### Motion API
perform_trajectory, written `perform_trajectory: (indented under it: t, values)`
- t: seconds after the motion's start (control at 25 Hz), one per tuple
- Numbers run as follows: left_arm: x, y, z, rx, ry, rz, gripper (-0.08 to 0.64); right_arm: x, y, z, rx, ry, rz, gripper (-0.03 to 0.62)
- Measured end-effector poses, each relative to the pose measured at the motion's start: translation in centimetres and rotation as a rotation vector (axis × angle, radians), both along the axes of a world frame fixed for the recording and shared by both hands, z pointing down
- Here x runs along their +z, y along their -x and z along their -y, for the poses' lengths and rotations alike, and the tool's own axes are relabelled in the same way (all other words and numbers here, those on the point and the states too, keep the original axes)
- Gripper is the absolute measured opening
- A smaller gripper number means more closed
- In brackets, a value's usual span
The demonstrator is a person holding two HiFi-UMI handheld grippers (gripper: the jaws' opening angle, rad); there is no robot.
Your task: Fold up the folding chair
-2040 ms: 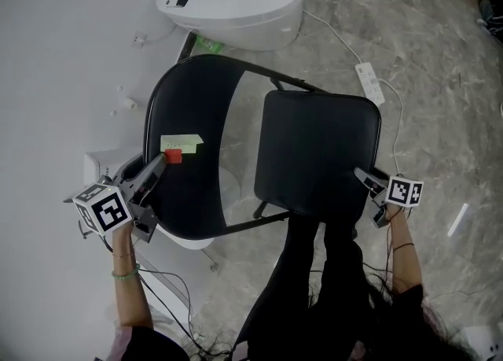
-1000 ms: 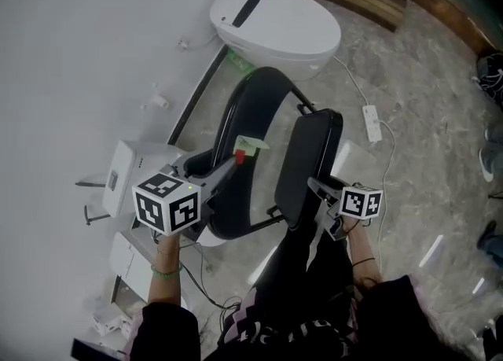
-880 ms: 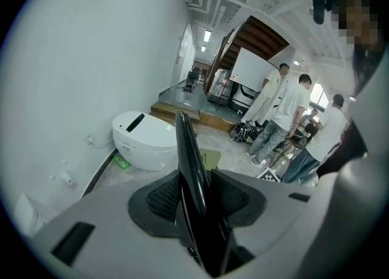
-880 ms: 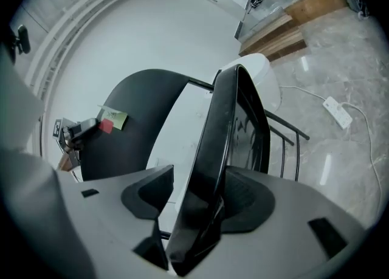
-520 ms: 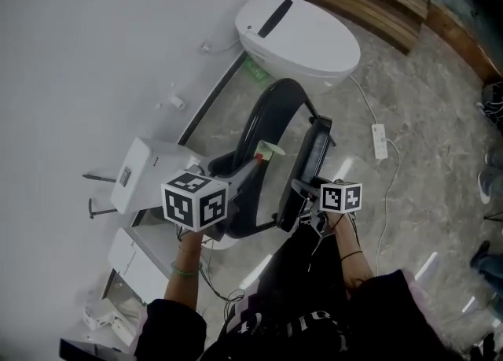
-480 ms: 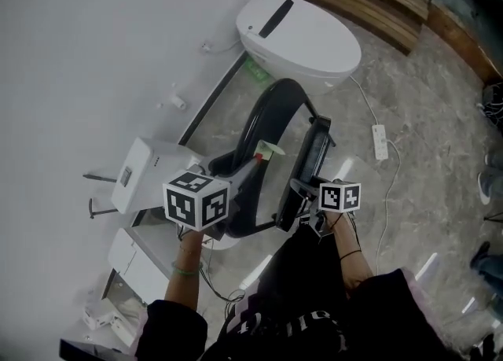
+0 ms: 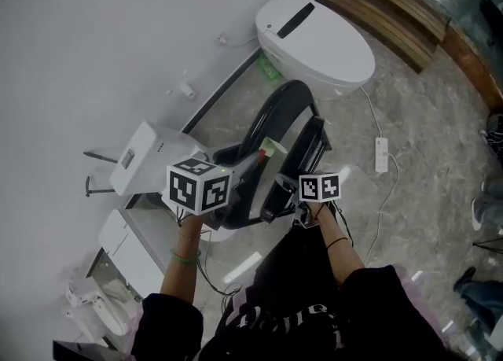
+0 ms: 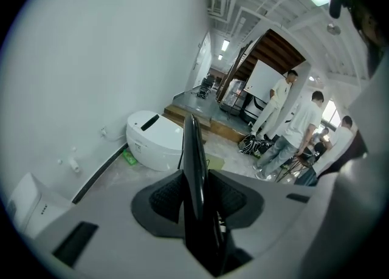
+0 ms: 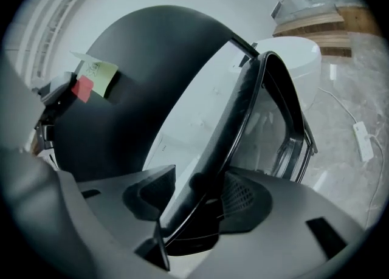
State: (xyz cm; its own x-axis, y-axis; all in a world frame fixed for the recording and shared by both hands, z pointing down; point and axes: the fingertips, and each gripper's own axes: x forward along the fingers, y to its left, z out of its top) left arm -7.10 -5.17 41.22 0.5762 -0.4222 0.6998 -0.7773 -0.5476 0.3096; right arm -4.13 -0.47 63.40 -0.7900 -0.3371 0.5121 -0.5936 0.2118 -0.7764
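The black folding chair stands nearly flat, its seat (image 7: pixel 308 149) swung up close beside the backrest (image 7: pixel 273 114). My left gripper (image 7: pixel 248 166) grips the backrest's top edge near a green sticky note (image 7: pixel 271 145). In the left gripper view the backrest (image 8: pixel 193 144) runs edge-on between the pads of the left gripper (image 8: pixel 196 196), whose jaws are closing on it. My right gripper (image 7: pixel 277 202) holds the seat's front edge. In the right gripper view the seat rim (image 9: pixel 243 107) crosses slantwise between the jaws of the right gripper (image 9: pixel 197 196), with the backrest (image 9: pixel 140 77) and its note (image 9: pixel 98 71) behind.
A white toilet (image 7: pixel 314 33) sits by the wall just beyond the chair. A white box (image 7: pixel 145 167) is at the left and a power strip (image 7: pixel 382 155) with its cable lies on the stone floor. Wooden steps (image 7: pixel 393 5) are behind. Several people (image 8: pixel 298 126) stand far off.
The seat has swung up from flat to nearly against the backrest. My right gripper has moved left with it, toward the left gripper. The left gripper has lifted slightly.
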Motion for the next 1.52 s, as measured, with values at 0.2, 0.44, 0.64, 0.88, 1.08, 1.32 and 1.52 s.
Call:
perform_trajectory:
  t: [0.2, 0.44, 0.64, 0.88, 1.08, 1.32, 1.52]
  values:
    - [0.2, -0.1, -0.1, -0.005, -0.006, 0.037, 0.12, 1.0, 0.8, 0.7, -0.085, 0.016, -0.042, 0.175]
    - [0.7, -0.9, -0.4, 0.053, 0.116, -0.048, 0.104, -0.3, -0.6, 1.6, -0.089, 0.031, 0.148, 0.169]
    - [2.0, -0.2, -0.3, 0.064, 0.096, 0.117, 0.098, -0.6, -2.9, 4.4, -0.013, 0.045, 0.213, 0.159]
    - [3.2, -0.7, -0.6, 0.094, 0.14, 0.159, 0.084, 0.7, -2.8, 6.0, -0.027, 0.112, 0.233, 0.119]
    - [3.6, -0.1, -0.2, 0.103, 0.152, 0.198, 0.075, 0.3, -2.3, 6.5, -0.023, 0.176, 0.304, 0.071]
    - [3.3, 1.9, 1.3, 0.103, 0.168, 0.165, 0.069, 0.1, -0.7, 7.8, -0.003, 0.266, 0.298, 0.054]
    - [3.2, 1.3, 1.2, 0.101, 0.174, 0.17, 0.066, 0.1, -1.2, 7.6, -0.019, 0.314, 0.273, 0.054]
